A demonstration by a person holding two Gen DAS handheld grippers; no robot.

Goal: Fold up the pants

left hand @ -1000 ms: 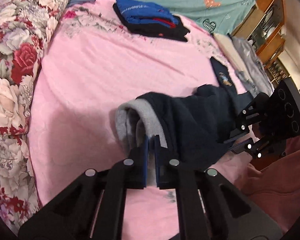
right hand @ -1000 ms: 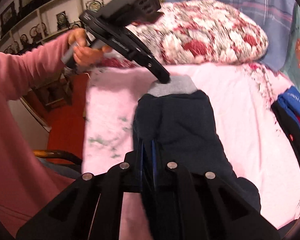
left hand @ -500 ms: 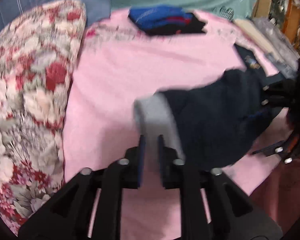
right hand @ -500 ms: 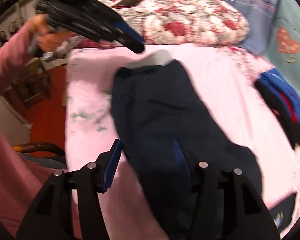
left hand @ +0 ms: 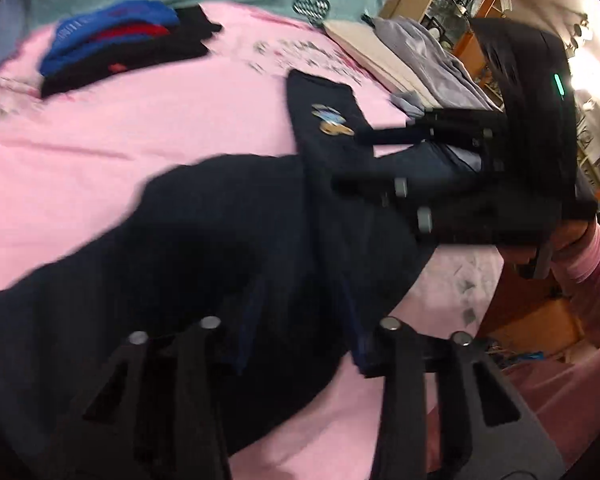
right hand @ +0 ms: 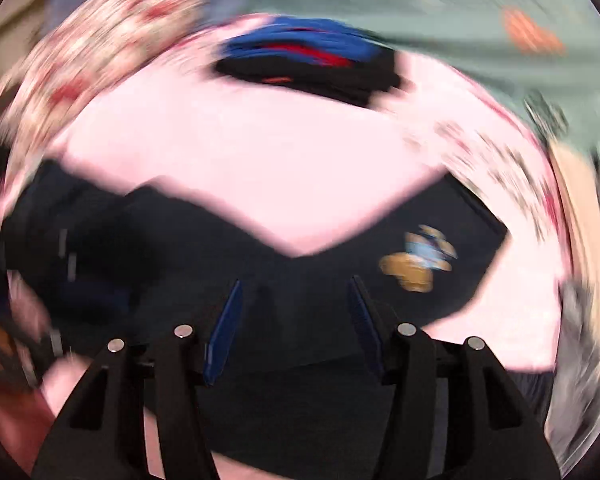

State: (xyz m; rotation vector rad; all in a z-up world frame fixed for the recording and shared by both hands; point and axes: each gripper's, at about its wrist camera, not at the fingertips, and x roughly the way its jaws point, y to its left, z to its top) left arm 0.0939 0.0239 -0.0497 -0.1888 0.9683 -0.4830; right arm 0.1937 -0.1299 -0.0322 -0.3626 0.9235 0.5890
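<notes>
A: Start with the left wrist view. What do you see?

B: The left gripper (left hand: 300,312) has its tongs spread wide over the dark navy pants (left hand: 204,248), pinching nothing. A second ago they were pressed together on the grey waistband; now that band is out of sight and the cloth lies slack on the pink bedsheet (left hand: 140,120), towards its near edge. The right gripper (left hand: 384,160) reaches in from the right edge of the bed, held by a hand in a pink sleeve (left hand: 592,264).

A: Are its tongs apart too?

B: From this side they look parted, though blur softens it. The right wrist view settles it.

A: Go on.

B: It is heavily smeared by motion, but the right gripper's (right hand: 296,320) blue pads stand well apart with only dark fabric beneath them. The pants (right hand: 260,280) run in a bent band across the near part of the sheet (right hand: 280,160), the embroidered emblem (right hand: 420,264) towards the right. The folded clothes (right hand: 308,60) sit near the far edge.

A: Meaning?

B: Both have let go, so I judge one fold is laid down and the next grasp is due.
</notes>
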